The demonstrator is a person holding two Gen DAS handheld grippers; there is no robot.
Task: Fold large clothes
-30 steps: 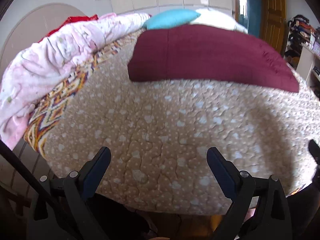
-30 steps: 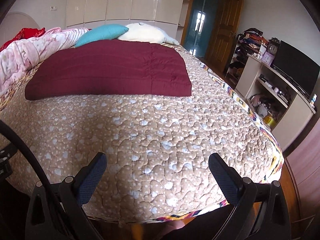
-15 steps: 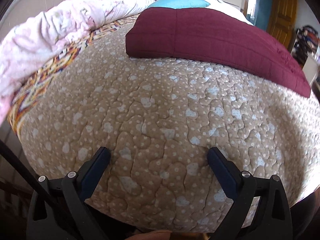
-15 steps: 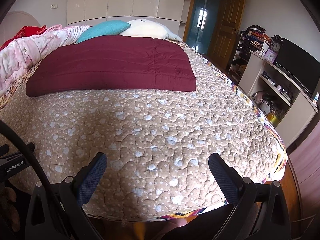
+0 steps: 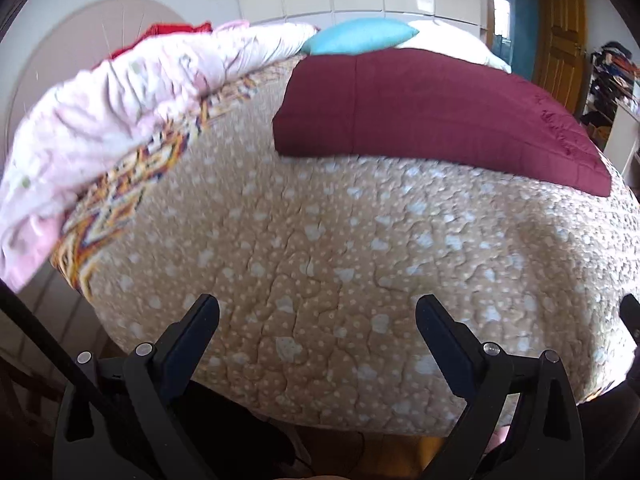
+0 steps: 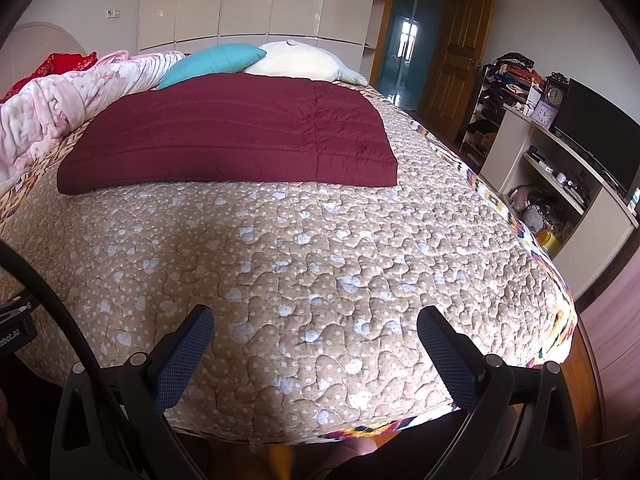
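A maroon quilted garment lies folded flat in a rectangle on the far half of the bed; it also shows in the left wrist view. My left gripper is open and empty, above the near edge of the beige spotted bedspread. My right gripper is open and empty, also above the near part of the bedspread. Both grippers are well short of the garment.
A pink floral blanket is bunched along the bed's left side. A teal pillow and a cream pillow lie at the head. A TV unit with cluttered shelves stands at the right. A wooden door is behind.
The left gripper view has pulled back and up from the bedspread after dipping close to it. The right gripper has shifted slightly forward. Both stay open.
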